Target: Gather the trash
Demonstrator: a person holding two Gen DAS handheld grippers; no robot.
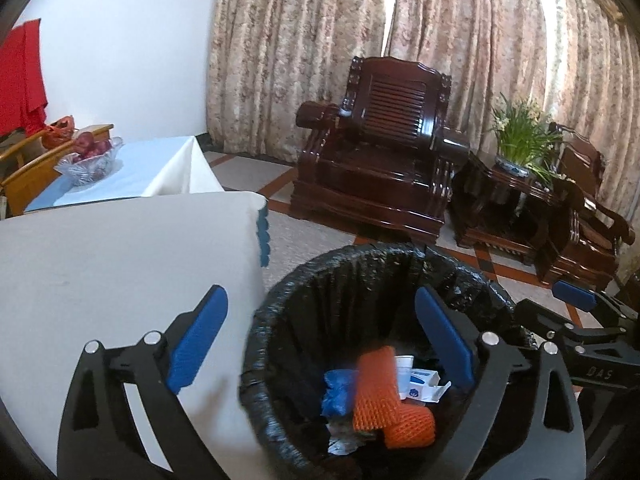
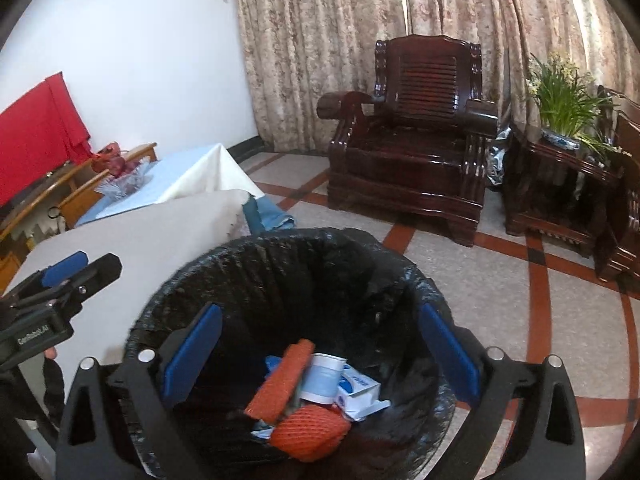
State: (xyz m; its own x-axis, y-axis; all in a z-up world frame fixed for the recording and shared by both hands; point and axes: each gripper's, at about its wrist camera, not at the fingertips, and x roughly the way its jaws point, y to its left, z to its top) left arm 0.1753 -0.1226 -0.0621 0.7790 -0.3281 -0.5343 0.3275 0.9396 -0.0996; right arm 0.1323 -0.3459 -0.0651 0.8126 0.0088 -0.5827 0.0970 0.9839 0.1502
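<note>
Black crinkled plastic is lining the round trash bin [image 1: 372,320], its glossy film folding over the rim in wrinkles. Inside the bin, orange foam netting [image 1: 384,396] with a fine mesh texture is lying bent into an L, touching a crumpled blue wad [image 1: 336,392] on one side and a white paper cup [image 2: 324,376] and a flattened white-and-blue carton [image 2: 356,392] on the other.

Above the bin, the left gripper [image 1: 320,344] is hanging with its ribbed blue pads spread wide and nothing between them; one pad is sitting over the bin's mouth, the other over the matte white tabletop [image 1: 120,264] just beside the bin. The right gripper [image 2: 320,356] is also hovering over the bin, jaws wide apart and holding nothing, both pads framing the trash below.

Beyond the bin, a carved dark lacquered armchair [image 2: 416,152] is standing on speckled tiled floor [image 2: 480,304] before heavy floral curtains [image 1: 304,48]. Past the tabletop, a cut-glass bowl [image 1: 90,164] of red fruit is resting on a pale blue cloth.
</note>
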